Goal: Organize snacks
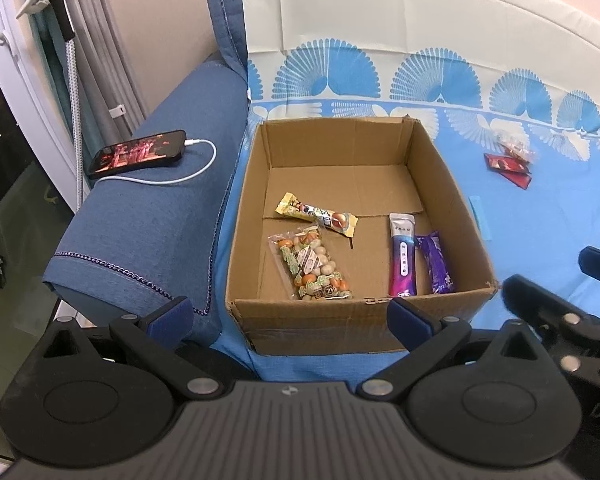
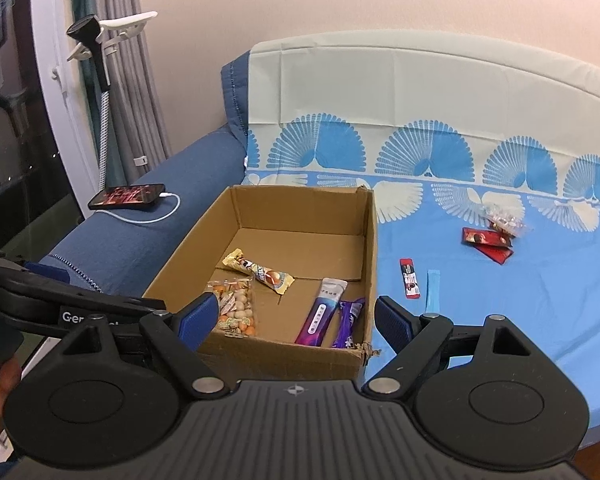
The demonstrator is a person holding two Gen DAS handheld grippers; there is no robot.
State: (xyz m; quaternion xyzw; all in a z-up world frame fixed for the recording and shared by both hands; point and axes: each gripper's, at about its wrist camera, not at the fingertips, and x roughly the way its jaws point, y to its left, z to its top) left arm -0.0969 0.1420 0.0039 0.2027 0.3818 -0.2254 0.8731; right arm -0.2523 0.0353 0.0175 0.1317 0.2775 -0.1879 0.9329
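An open cardboard box (image 1: pixel 332 332) sits on a blue patterned sheet (image 2: pixel 500 320) spread over a sofa, pushed up against the blue armrest (image 1: pixel 148 224). Four snacks lie flat on the box floor: a yellow-wrapped bar (image 1: pixel 316 219) toward the back, a clear bag of round, nut-like snacks (image 1: pixel 310 266) just in front of it on the armrest side, and on the other side a purple and white stick pack (image 1: pixel 402 256) lying close alongside a purple wrapper (image 1: pixel 436 262). More snacks are still out on the sheet, well apart from the box: a small red and black packet (image 2: pixel 410 279) with a pale blue strip (image 2: pixel 432 290) just beside it, and farther back a little heap of red packets (image 2: pixel 488 242) with a clear bag (image 2: pixel 504 220) behind them. The left gripper (image 1: pixel 290 314) hovers at the near wall of the box, fingers spread wide with nothing between them. The right gripper (image 2: pixel 296 322) hangs over the box's near corner, its fingers likewise wide apart and empty. On the armrest a phone (image 1: pixel 138 154) lies with its screen lit, a white cable (image 1: pixel 180 176) plugged into it. Behind it gray curtains (image 2: pixel 140 92) hang by the window.
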